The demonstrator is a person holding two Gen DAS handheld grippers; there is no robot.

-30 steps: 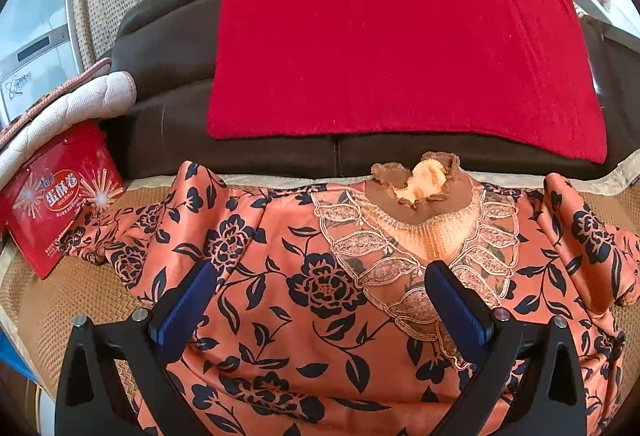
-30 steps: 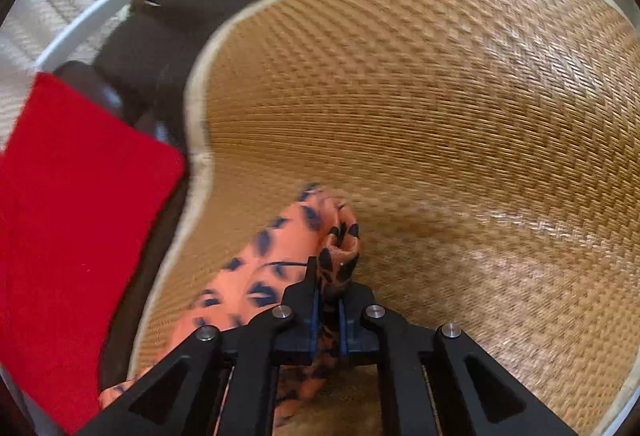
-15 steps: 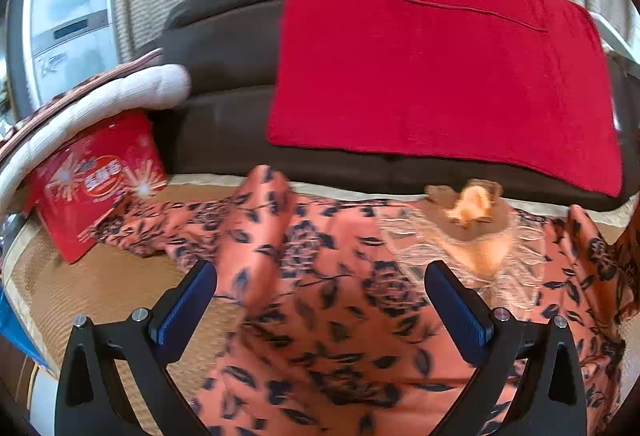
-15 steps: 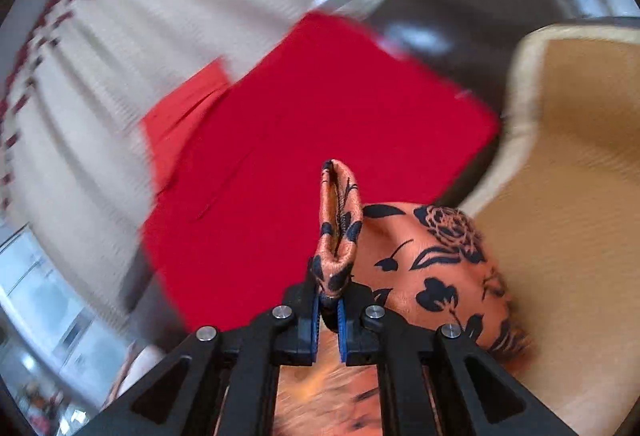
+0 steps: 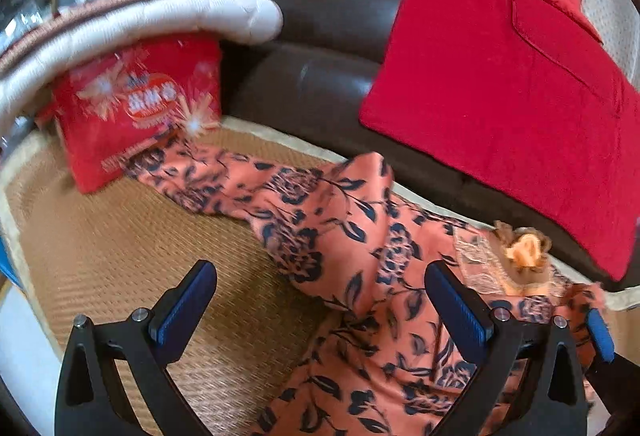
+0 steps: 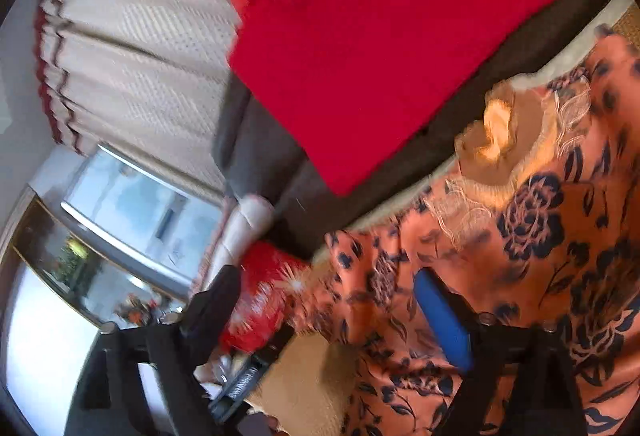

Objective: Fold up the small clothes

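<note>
- The orange floral blouse [image 5: 360,248] lies crumpled across the woven mat [image 5: 120,256], running from the left centre of the left wrist view down to the lower right; one sleeve reaches up to the red packet [image 5: 132,116] at the left.
- Its brown collar with the lace trim [image 5: 520,256] sits at the right, close to the mat's pale back edge, just in front of the dark sofa back [image 5: 328,48].
- The left tongs [image 5: 320,312] stand wide open above the cloth, with nothing between the blue pads; the left pad is over bare mat, the right over the blouse.
- The right tongs [image 6: 320,312] have just been opening and now gape wide, nothing pinched between them; the right blue pad [image 6: 444,320] hangs over the blouse. A blue tip of them shows at the lower right edge of the left wrist view.
- Free mat lies in the lower left of the left wrist view, bounded by the pale binding on its left side.
- A red cloth [image 5: 512,96] drapes over the sofa back at the upper right, and a padded white roll [image 5: 160,20] curves over the red packet at the upper left.
- What the red packet holds I cannot tell.
</note>
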